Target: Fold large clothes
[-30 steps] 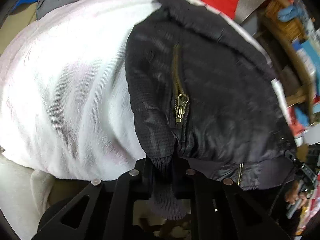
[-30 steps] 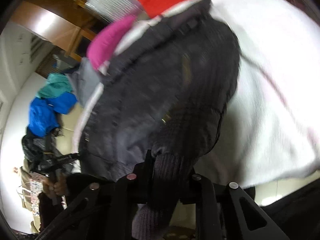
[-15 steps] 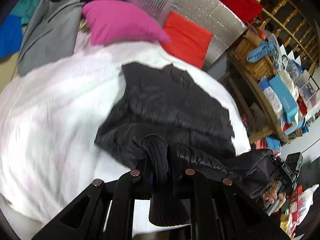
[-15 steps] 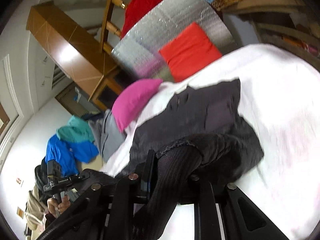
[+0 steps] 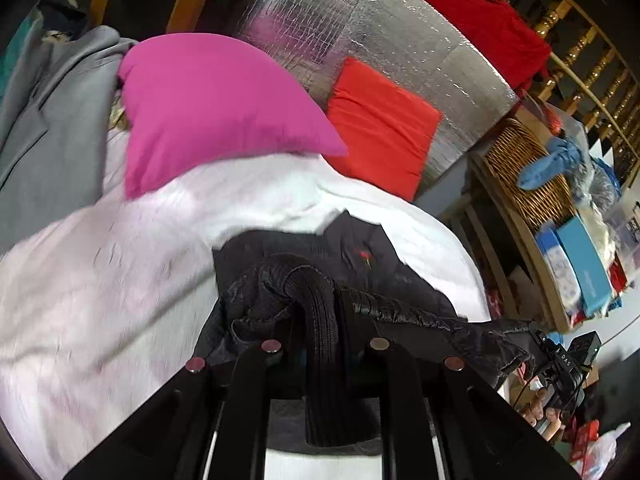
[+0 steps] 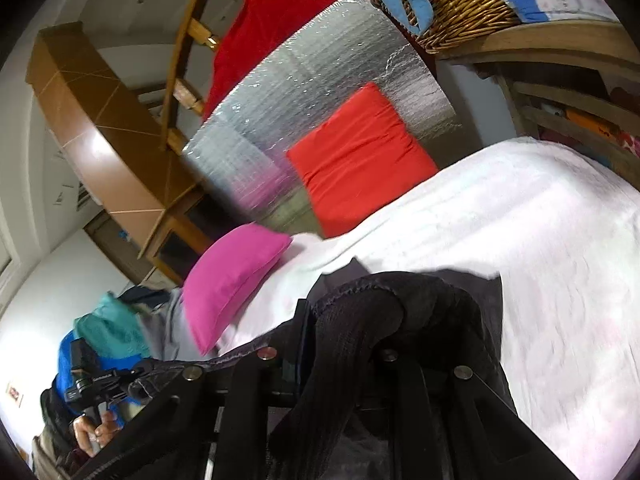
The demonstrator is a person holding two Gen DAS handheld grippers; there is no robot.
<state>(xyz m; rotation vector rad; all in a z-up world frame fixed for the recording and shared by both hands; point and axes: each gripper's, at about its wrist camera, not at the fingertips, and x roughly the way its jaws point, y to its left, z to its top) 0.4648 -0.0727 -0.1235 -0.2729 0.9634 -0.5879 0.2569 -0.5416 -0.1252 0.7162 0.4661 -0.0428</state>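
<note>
Both grippers clamp jacket (image 5: 362,264) cuffs.

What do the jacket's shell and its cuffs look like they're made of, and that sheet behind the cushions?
Black jacket shell: smooth, slightly glossy woven synthetic, probably nylon, judging by its sheen and crinkles. Cuff in the left gripper: matte ribbed knit, with raised parallel ribs. Silver sheet: reflective foil, seemingly bubble-backed, with a grid texture.

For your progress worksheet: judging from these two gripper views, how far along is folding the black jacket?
Early stage. Done: nothing looks folded yet; the black jacket lies partly bunched on the white bedspread. In hand: the left gripper and right gripper each clamp a ribbed part of the jacket, its edge stretched between them. Left: laying it over and squaring the folds.
</note>
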